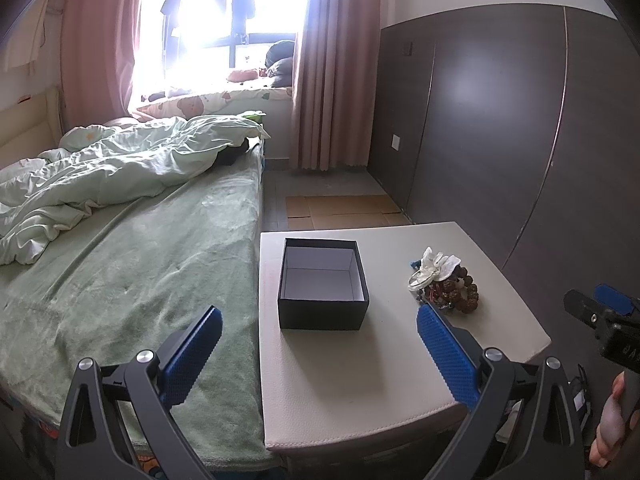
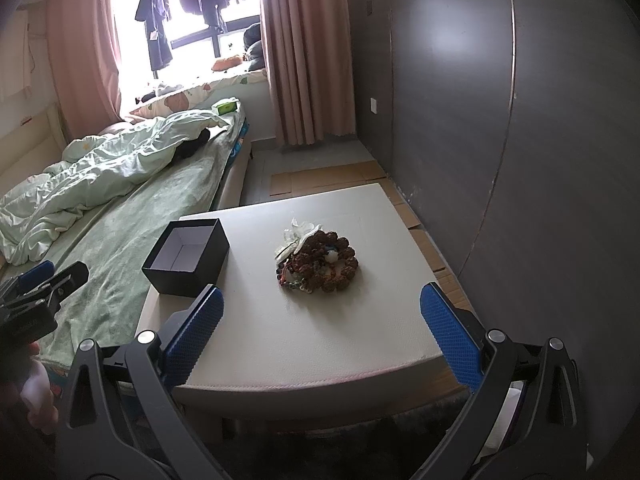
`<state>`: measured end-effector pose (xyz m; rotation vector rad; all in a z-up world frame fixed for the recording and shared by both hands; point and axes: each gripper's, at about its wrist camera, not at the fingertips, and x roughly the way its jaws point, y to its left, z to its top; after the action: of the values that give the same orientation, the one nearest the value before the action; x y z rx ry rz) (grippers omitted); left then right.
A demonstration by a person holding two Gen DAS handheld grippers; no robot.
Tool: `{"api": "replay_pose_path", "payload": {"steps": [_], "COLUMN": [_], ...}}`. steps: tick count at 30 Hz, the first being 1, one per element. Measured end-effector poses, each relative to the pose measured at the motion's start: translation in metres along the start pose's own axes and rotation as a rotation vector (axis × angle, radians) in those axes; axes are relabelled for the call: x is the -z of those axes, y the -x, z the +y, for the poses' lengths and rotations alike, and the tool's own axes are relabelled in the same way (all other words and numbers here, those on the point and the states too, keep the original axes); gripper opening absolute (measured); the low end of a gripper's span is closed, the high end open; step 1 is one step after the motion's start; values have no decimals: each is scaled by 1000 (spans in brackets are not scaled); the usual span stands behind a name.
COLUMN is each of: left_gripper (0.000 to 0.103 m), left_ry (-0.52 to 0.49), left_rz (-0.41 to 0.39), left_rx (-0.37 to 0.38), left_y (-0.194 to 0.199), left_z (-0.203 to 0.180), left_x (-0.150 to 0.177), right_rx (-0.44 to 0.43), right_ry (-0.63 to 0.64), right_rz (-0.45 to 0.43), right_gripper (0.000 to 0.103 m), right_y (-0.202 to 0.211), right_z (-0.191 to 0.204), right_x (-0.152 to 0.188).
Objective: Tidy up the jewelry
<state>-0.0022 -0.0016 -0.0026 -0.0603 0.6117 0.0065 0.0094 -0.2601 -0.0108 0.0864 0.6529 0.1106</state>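
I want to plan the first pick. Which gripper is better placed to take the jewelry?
Right. The right gripper faces the jewelry pile straight ahead; the left gripper faces the empty black box.

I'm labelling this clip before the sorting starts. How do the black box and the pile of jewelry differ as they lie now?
The black box is one rigid, straight-sided thing; the pile of jewelry is a loose tangle of brown beads, strings and white pieces. The black box stands open and empty, its pale inside bare, while the pile of jewelry is heaped on itself. The box sits nearer the bed. Both rest on the white table, apart, untouched by either gripper.
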Motion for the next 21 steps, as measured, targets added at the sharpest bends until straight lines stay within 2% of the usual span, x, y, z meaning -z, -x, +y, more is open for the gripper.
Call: {"api": "replay_pose_path", "payload": {"steps": [10, 15, 21], "left_gripper": [95, 83, 72], "left_ry": [11, -28, -35], "left_rz": [-13, 8, 42], "left_rx": [28, 95, 166], "left_y": [-10, -35, -65], "left_z": [-8, -21, -37], "left_x": [-5, -20, -44], "right_rx": [6, -26, -65], "right_ry": [-118, -226, -345], "right_rz": [4, 19, 73], "right_gripper": [98, 98, 77], "right_y": [-13, -28, -62], "right_z": [-31, -54, -80], "right_x": [-5, -12, -20]}}
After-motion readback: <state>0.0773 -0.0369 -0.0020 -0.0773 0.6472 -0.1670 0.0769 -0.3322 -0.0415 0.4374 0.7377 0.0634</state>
